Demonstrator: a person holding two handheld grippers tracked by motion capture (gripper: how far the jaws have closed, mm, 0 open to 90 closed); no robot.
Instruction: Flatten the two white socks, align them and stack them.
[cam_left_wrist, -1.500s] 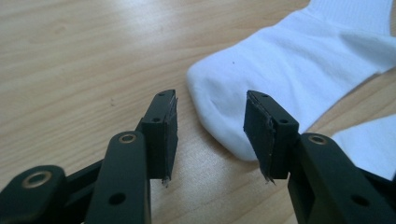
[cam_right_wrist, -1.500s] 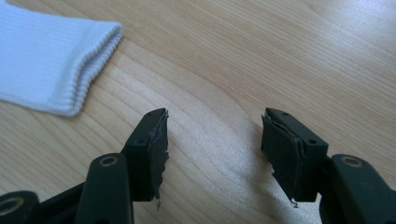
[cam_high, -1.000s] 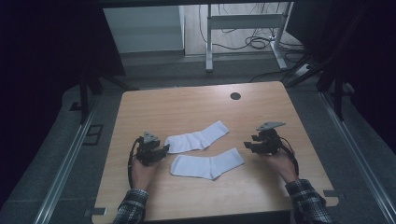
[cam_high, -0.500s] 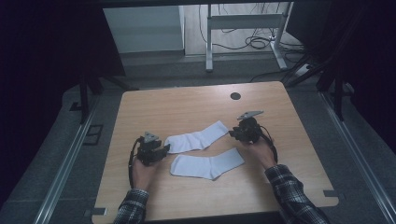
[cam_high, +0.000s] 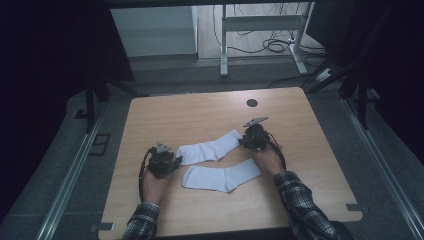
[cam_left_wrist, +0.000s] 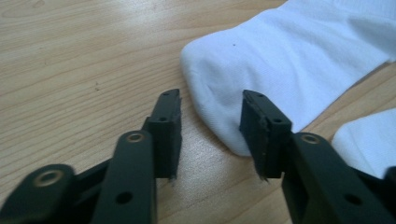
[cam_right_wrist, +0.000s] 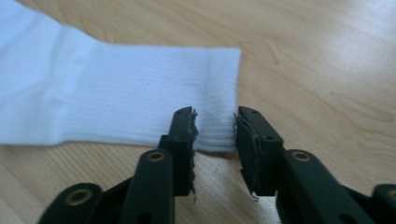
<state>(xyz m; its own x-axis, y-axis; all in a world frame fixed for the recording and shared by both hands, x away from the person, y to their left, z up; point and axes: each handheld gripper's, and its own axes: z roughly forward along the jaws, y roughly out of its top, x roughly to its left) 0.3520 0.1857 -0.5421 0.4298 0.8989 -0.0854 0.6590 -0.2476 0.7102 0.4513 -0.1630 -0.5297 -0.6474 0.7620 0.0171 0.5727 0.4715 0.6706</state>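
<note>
Two white ribbed cotton socks lay flat near the wooden table's (cam_high: 310, 165) front edge, the farther sock (cam_high: 210, 148) angled above the nearer sock (cam_high: 223, 176). The left gripper (cam_left_wrist: 212, 133) stood released at the farther sock's toe, the right gripper (cam_right_wrist: 214, 140) unclenched astride its cuff corner, probably so both ends could be lifted together.

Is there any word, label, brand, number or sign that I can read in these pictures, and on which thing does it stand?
None: no readable text anywhere.
The upper sock and the lower sock are plain white, with no print.
The left gripper and the right gripper have bare black jaws, no marking.
The wooden table has only a dark round spot, not a sign.
</note>
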